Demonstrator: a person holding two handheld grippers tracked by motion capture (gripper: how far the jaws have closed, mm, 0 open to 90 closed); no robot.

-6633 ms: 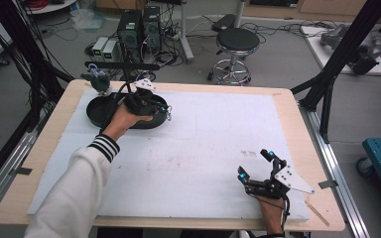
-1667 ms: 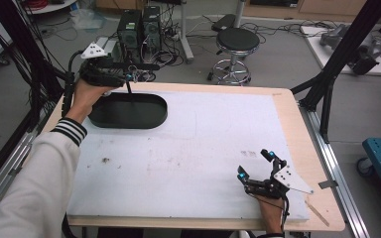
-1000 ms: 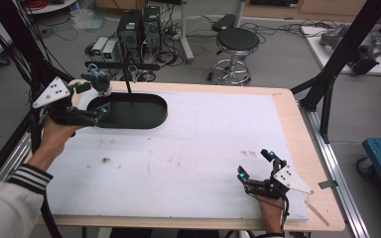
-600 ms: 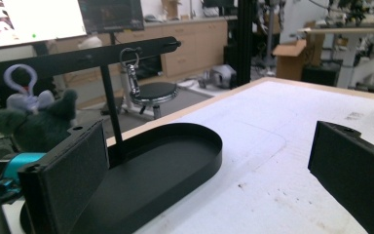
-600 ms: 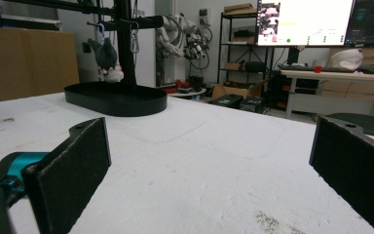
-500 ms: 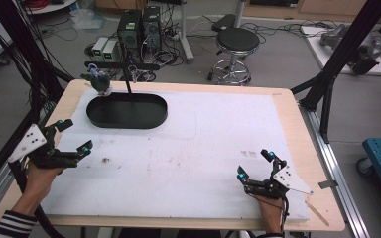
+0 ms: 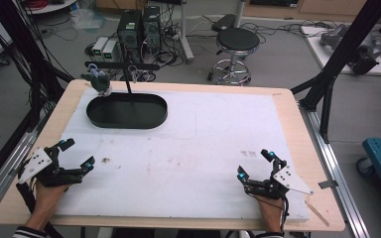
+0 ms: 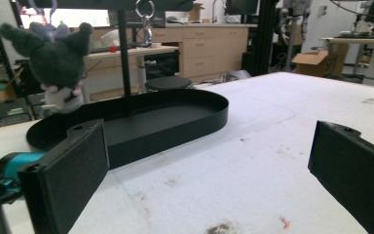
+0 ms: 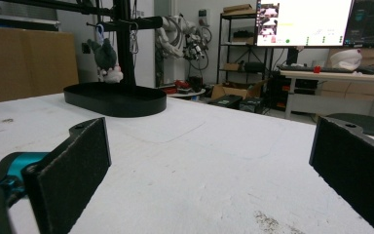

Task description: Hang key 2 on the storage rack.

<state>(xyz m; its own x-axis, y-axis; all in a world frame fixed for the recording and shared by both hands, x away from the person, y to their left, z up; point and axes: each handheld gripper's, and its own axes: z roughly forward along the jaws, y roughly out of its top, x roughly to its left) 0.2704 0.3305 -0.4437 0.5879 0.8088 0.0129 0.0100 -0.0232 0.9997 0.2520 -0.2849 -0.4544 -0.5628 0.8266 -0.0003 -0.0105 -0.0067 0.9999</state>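
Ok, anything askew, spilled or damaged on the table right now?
Nothing stands out. The black tray sits flat at the far left with its post upright, and the plush toy hangs from the bar above its edge. The white mat only shows small smudges. Both tongs, left and right, rest open and empty.

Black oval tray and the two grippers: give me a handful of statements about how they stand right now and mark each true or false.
1. The left gripper is open and holds nothing. True.
2. The plush toy lies flat on the white mat. False: it hangs from the crossbar of the black stand, at the far left end of the black oval tray.
3. The right gripper is shut on the tray's rim. False: its jaws stand wide apart near the mat's front right corner, well away from the tray.
4. The tray sits at the far left of the white mat. True.
5. A metal ring hangs from the stand's crossbar. True.
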